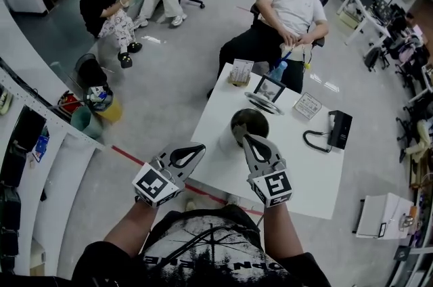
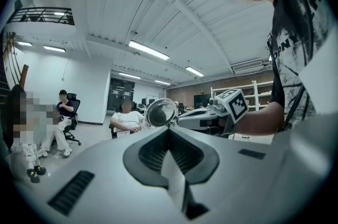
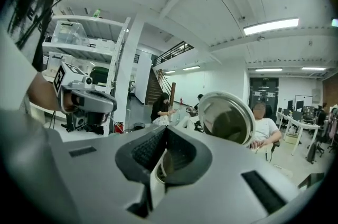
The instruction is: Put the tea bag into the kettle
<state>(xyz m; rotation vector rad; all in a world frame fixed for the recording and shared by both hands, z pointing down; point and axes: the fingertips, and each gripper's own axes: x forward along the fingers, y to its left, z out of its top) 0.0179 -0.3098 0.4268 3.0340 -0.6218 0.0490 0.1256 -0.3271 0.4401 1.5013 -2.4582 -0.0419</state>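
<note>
1. Head view: the kettle (image 1: 252,120) stands near the front edge of the white tabletop (image 1: 318,170). The right tool (image 1: 245,137) has its tips at the kettle's near side. The left tool (image 1: 196,150) hovers just off the tabletop's left edge, apart from the kettle.
2. Left gripper view: the left tool (image 2: 169,130) is clenched on the tea bag (image 2: 177,175), a thin white piece caught along the seam of its jaws. Beyond the tips, the round kettle lid (image 2: 161,112) stands raised at the end of the right tool (image 2: 182,119).
3. Right gripper view: the right tool (image 3: 165,130) is clenched on a pale curved piece (image 3: 157,175), seemingly part of the kettle lid (image 3: 228,118), which is tilted up just beyond. The left tool (image 3: 111,105) shows to the left.
</note>
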